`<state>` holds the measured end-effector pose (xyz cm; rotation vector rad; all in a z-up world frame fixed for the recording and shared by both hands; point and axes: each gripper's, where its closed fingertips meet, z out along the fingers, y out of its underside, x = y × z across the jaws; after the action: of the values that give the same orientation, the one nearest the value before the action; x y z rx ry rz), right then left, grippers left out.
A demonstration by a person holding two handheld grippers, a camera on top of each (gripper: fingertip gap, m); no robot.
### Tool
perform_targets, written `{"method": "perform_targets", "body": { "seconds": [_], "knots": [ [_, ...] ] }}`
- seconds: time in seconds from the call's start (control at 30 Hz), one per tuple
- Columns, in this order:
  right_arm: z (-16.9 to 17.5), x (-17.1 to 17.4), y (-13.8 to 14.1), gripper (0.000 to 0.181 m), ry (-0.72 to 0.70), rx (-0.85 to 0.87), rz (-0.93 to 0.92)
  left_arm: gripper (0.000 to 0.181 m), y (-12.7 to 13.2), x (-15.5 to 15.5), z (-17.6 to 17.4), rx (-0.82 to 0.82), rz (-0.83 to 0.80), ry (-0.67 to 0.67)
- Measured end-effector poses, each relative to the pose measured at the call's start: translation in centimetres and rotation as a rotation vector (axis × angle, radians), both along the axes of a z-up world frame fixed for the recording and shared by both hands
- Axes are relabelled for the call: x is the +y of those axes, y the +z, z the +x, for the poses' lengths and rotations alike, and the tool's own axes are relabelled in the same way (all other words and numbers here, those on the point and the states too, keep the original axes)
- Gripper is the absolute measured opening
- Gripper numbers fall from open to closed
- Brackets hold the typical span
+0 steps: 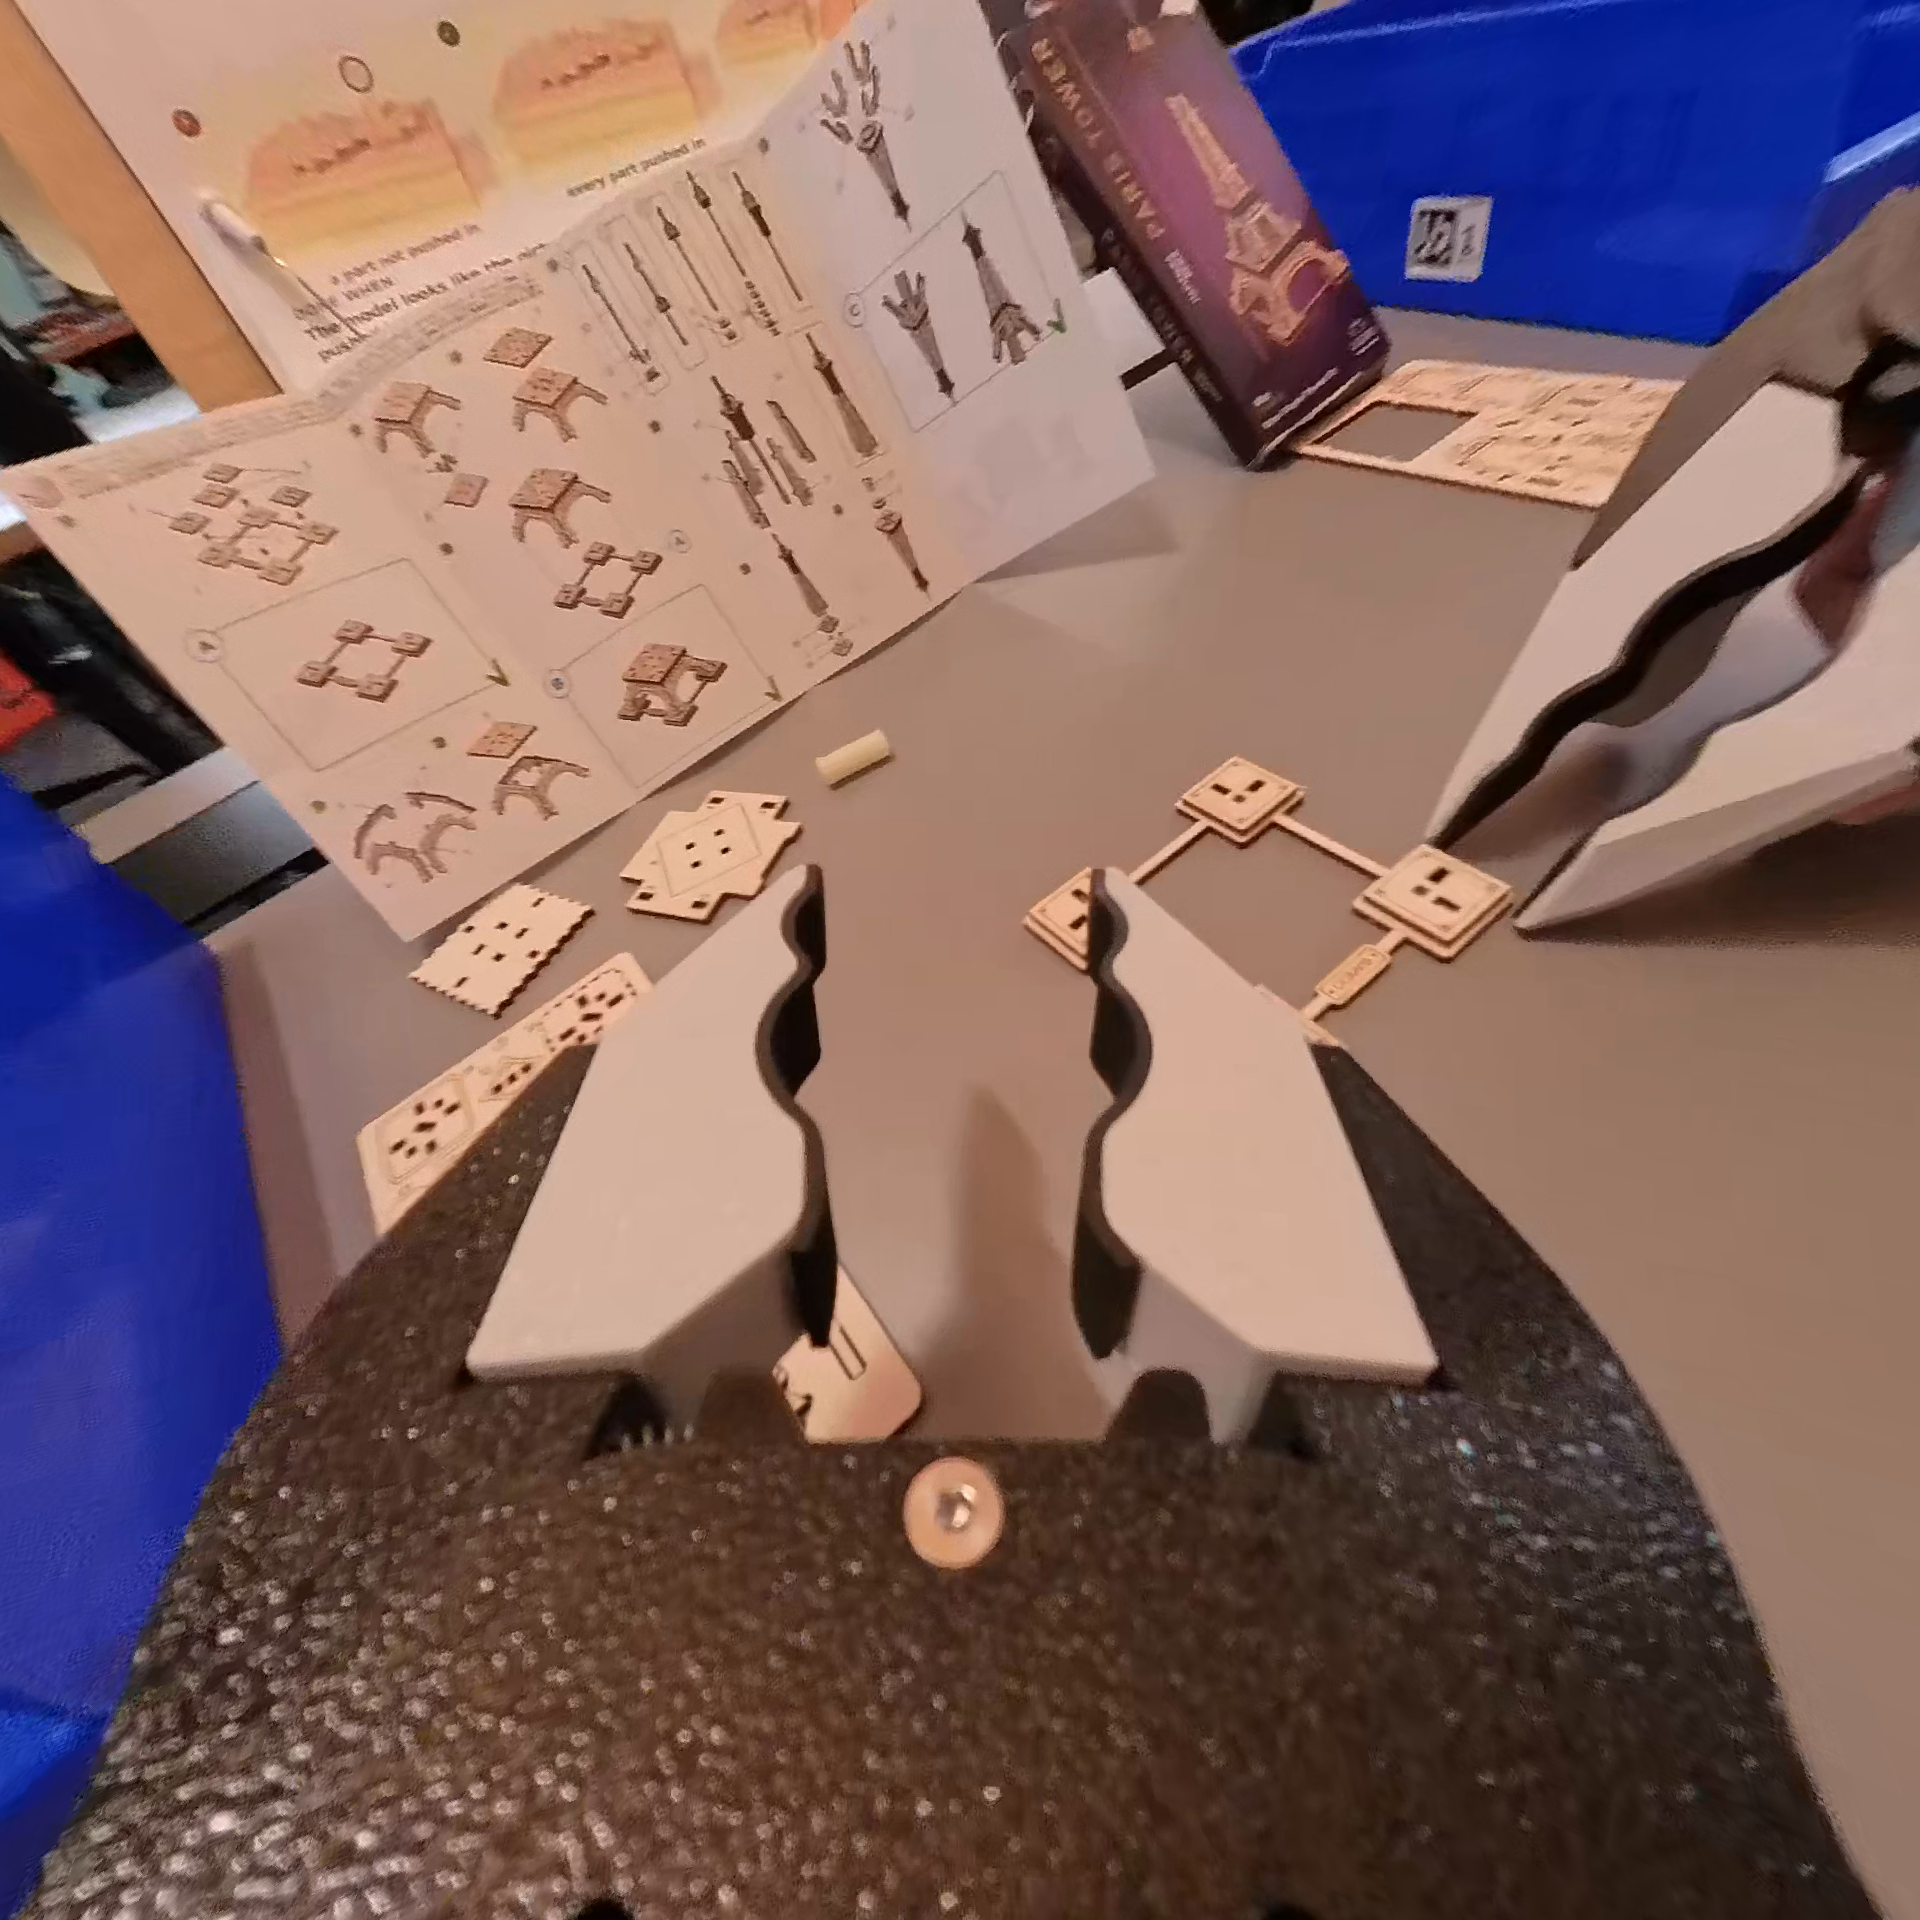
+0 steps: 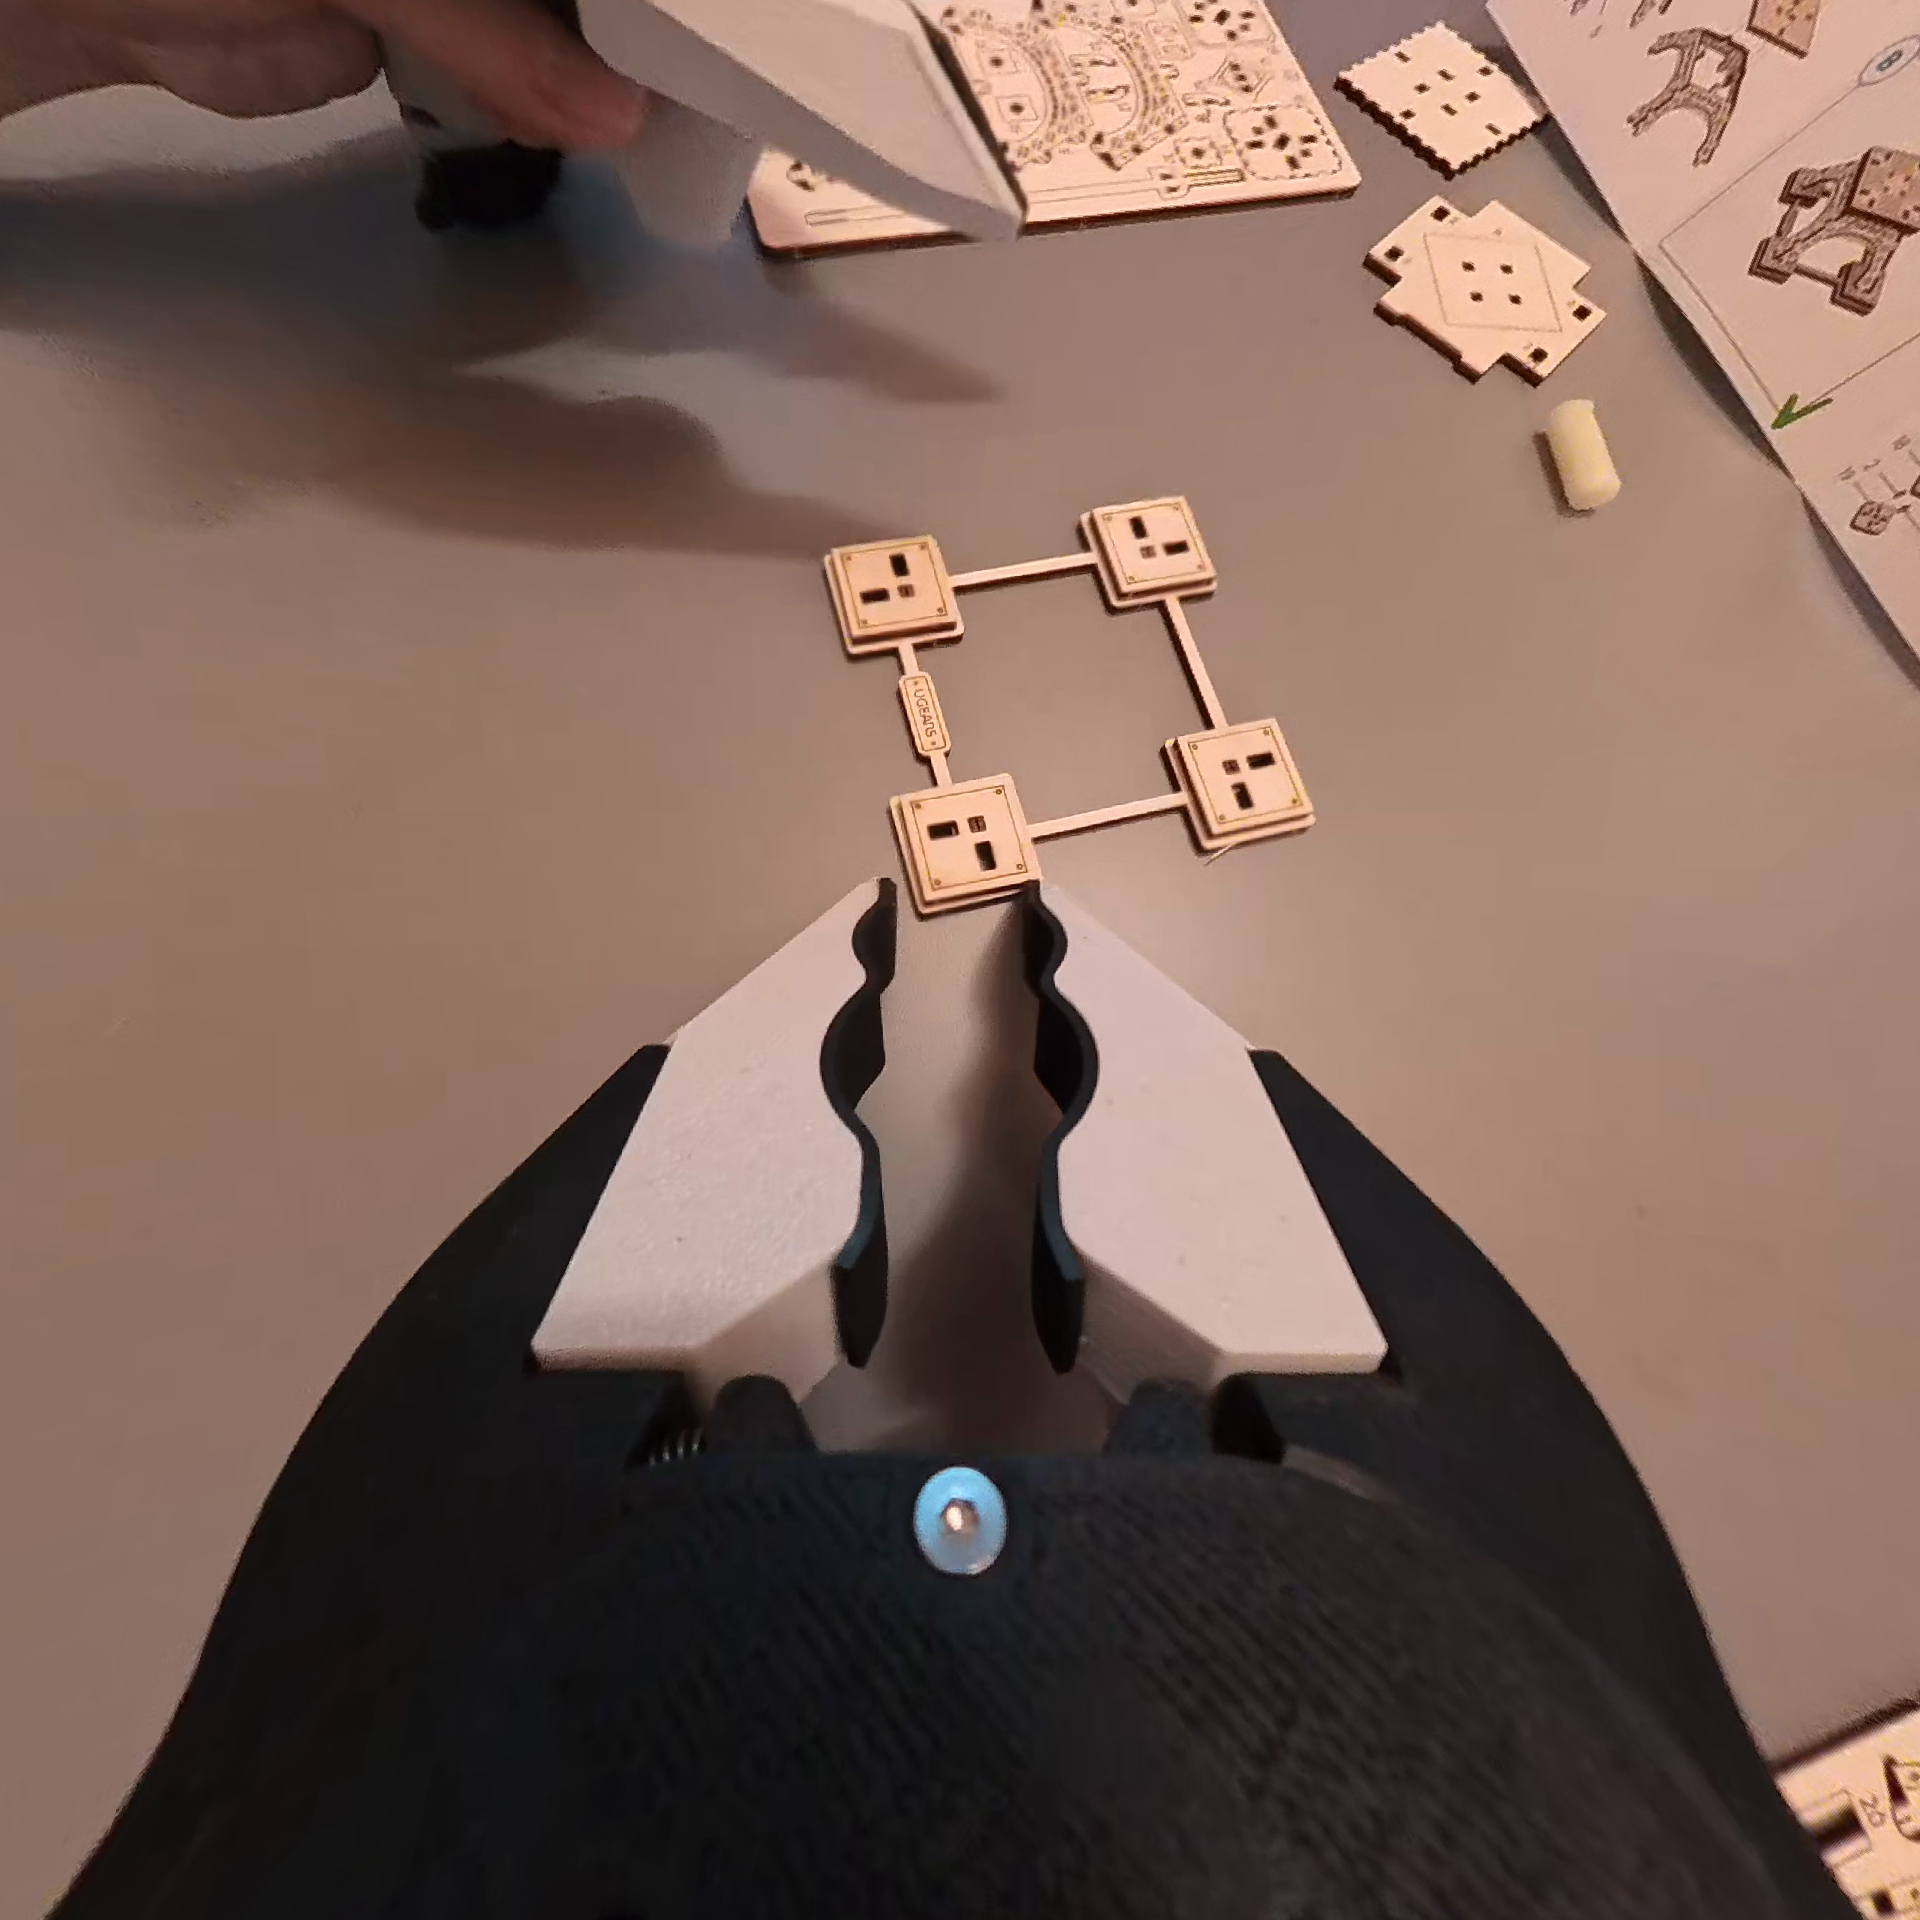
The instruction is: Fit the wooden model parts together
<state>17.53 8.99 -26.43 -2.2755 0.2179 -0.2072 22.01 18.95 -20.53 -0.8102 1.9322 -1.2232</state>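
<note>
Grey fingers of your right gripper (image 2: 958,899) stand parted with nothing between them, tips low over the table (image 2: 416,935) and just short of the nearest pad of the square base frame (image 2: 1070,707). That frame, four slotted corner pads joined by thin bars, lies flat and complete, so the step in hand looks like approaching the frame to pick it up or steady it before the next part goes on.

Your left gripper (image 1: 956,904) is also open and empty, wider than the right, hovering above the table with its right finger crossing in front of one frame pad. A punched-out wooden sheet (image 2: 1143,104) lies under and beside it.

Beyond that, loose parts wait: a cross-shaped plate (image 1: 715,854) with a cluster of holes, a toothed square plate (image 1: 502,943), and a small pale cylinder (image 1: 855,755). Farther back the unfolded instruction sheet (image 1: 582,499) stands propped, with the dark product box (image 1: 1205,229), another parts sheet (image 1: 1496,426) and a blue bin (image 1: 1558,156) behind.

The thin bars look fragile, so I judge the next move calls for gripping a corner pad rather than a bar, closing gently, while the other gripper fetches the piece that slots into those pads.
</note>
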Motion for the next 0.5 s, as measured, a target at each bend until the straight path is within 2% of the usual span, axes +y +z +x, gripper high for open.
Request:
{"method": "perform_targets", "body": {
  "seconds": [0.1, 0.2, 0.3, 0.4, 0.5],
  "knots": [
    [0.3, 0.1, 0.1, 0.027, -0.026, -0.025, -0.002, 0.056, 0.0, 0.1, 0.3, -0.032, 0.051, 0.032],
    [0.8, -0.2, 0.5, 0.044, -0.055, -0.081, 0.009, 0.060, 0.9, 0.4, 0.7, -0.114, 0.076, 0.063],
    [2.0, -0.7, 2.8, 0.054, -0.125, -0.153, 0.116, 0.065, 2.3, 1.1, 0.9, -0.202, 0.068, 0.118],
    [4.1, -2.4, 5.5, 0.064, -0.252, -0.217, 0.230, 0.069, 2.2, 1.7, 0.8, -0.159, 0.051, 0.153],
    [6.0, -4.9, 5.4, 0.059, -0.363, -0.281, 0.215, 0.072, 2.0, 1.2, 0.6, -0.120, 0.004, 0.130]
  ]
}}
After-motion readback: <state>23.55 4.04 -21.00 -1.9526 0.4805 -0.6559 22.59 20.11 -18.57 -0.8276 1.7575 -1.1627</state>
